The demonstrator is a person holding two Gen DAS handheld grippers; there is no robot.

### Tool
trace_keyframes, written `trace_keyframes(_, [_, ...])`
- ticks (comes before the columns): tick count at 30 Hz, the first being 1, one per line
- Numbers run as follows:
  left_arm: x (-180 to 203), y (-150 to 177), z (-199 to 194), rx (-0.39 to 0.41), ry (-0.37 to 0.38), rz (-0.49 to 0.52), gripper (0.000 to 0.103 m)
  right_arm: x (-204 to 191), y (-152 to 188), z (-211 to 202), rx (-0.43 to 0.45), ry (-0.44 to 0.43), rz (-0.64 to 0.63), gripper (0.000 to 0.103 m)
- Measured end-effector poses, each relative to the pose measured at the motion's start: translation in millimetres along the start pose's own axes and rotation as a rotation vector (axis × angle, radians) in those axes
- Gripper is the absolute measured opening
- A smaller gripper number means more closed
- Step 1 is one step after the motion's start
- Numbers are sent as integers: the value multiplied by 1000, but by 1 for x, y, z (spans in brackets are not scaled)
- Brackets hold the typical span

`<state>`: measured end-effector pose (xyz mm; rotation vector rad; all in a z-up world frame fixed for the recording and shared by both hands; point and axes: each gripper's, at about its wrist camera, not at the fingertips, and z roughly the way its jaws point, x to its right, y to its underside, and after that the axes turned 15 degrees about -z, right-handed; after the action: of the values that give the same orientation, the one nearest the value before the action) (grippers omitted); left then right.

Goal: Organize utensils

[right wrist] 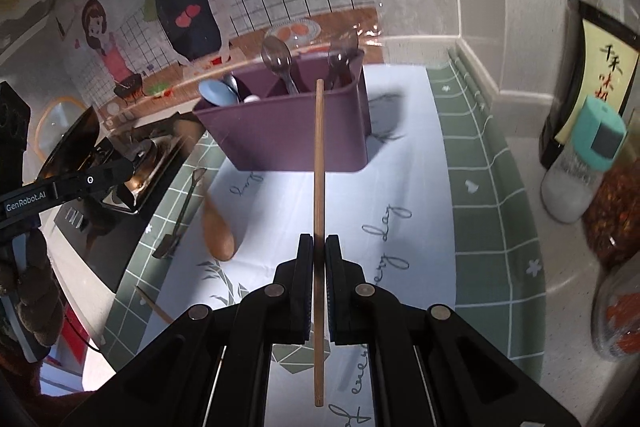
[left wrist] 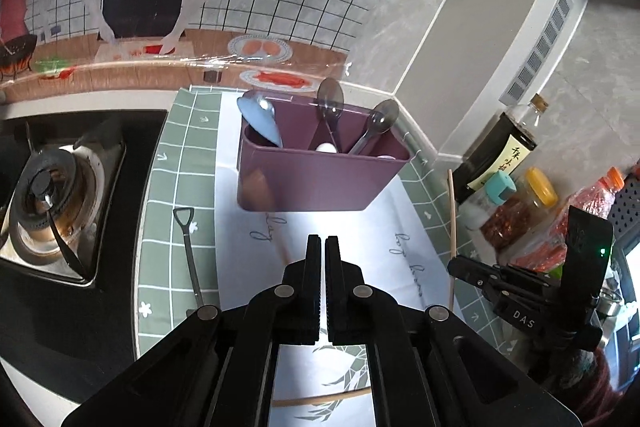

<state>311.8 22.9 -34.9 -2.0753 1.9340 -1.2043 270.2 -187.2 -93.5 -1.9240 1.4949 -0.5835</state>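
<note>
With the right gripper [right wrist: 319, 241] clenched on the bamboo chopstick [right wrist: 319, 155] in front of the purple utensil caddy [right wrist: 288, 131], tip it steeper before lowering it into a compartment, while the left gripper [left wrist: 323, 247], closed and empty, stays clear.

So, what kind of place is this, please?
Most likely a home kitchen counter. A gas stove burner sits beside a tablecloth, sauce and spice bottles stand by the wall, and a purple utensil holder holds spoons.
</note>
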Motion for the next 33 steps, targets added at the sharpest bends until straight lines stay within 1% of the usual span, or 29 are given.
trace_keyframes(2, [-2,-1,4,-5,-19,-6,1,1,1,1,-8,9,-3,5])
trace_keyframes(4, [-10,0,14,-33,-61,-28,1,3,4,3,-20,10,4,5])
trace_keyframes(5, [-18,0,22,-50,-89,-61,2,4,6,5,-29,11,8,5])
trace_keyframes(6, [-24,1,30,-68,-106,-89,4,4,8,7,-38,11,9,5])
trace_keyframes(8, [-42,2,52,-138,-121,-172,6,6,14,12,-64,18,12,5])
trace_keyframes(9, [-47,4,60,-155,-120,-191,12,6,17,15,-74,18,12,5])
trace_keyframes(10, [-51,6,65,-164,-121,-198,23,5,20,18,-90,22,9,5])
trace_keyframes(12, [-55,9,72,-160,-131,-192,35,4,24,19,-103,36,-4,5])
trace_keyframes(15, [-65,9,76,-194,-122,-215,38,6,32,23,-129,34,-2,5])
trace_keyframes(18, [-72,10,74,-197,-151,-211,44,9,38,24,-143,35,10,6])
trace_keyframes(22, [-81,11,74,-190,-213,-175,45,15,44,27,-163,46,23,7])
trace_keyframes(24, [-84,8,76,-187,-230,-171,45,18,46,29,-173,48,27,8])
trace_keyframes(27, [-86,6,81,-186,-284,-166,45,19,47,31,-187,63,23,8])
trace_keyframes(31, [-88,14,73,-187,-287,-157,45,13,46,29,-189,134,-57,8])
trace_keyframes(33, [-90,20,64,-183,-265,-167,45,11,47,27,-191,163,-96,10])
